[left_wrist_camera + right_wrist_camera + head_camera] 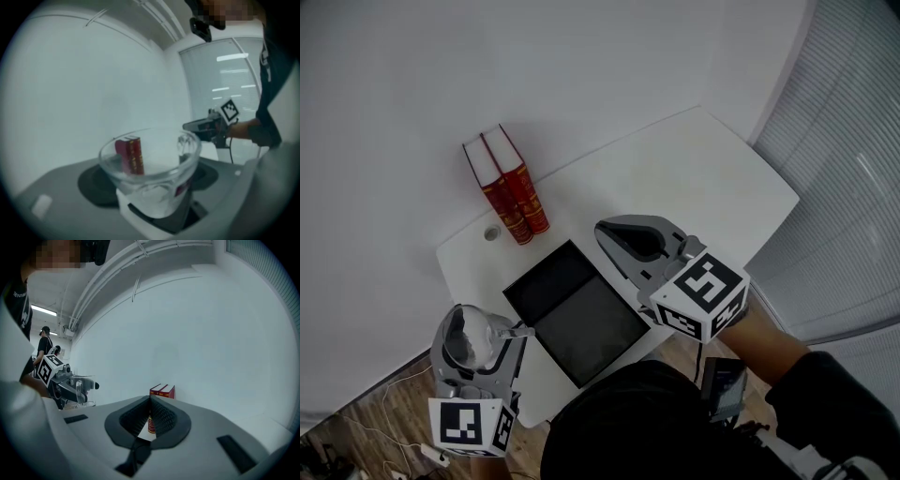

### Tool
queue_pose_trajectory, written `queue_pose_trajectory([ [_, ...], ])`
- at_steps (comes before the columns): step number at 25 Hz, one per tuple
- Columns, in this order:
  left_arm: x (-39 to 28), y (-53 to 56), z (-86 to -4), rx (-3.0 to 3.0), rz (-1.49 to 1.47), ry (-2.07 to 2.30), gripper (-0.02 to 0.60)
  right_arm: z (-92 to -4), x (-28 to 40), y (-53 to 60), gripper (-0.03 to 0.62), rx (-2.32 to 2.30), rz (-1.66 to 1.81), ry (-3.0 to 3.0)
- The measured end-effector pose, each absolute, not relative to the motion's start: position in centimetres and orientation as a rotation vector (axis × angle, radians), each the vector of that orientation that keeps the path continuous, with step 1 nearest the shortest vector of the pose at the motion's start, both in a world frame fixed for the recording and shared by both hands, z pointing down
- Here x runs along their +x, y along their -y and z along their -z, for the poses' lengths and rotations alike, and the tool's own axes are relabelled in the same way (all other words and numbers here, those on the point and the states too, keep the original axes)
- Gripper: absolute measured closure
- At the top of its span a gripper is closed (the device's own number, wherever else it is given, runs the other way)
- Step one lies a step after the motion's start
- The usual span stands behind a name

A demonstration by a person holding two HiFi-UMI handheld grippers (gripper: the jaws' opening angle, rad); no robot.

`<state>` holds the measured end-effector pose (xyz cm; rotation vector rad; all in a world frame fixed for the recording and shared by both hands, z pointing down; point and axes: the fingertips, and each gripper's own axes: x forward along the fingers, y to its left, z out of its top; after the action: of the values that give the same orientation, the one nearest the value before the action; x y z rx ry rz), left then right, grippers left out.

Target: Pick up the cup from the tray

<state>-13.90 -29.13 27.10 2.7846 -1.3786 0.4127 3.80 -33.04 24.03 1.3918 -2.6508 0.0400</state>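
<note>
The cup (149, 161) was clasped in the left gripper (480, 349) just left of the tray (581, 319), evidently to clear it. The right gripper (623, 239), clenched empty, was held over the tray's right edge, seemingly unneeded.

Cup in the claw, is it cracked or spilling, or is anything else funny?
Nothing stands out. The clear cup sits upright in the left claw, whole, with no spill showing. The dark tray lies flat on the table, and the two red books stand straight behind it.
</note>
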Motion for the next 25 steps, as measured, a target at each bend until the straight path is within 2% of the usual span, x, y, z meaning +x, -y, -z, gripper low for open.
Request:
queue_pose_trajectory([
  [25,-13.71,29.75,-27.28,2.79,-0.41,1.36,0.178,-24.88,3.36,33.51,0.58,1.385,-0.058,2.626],
])
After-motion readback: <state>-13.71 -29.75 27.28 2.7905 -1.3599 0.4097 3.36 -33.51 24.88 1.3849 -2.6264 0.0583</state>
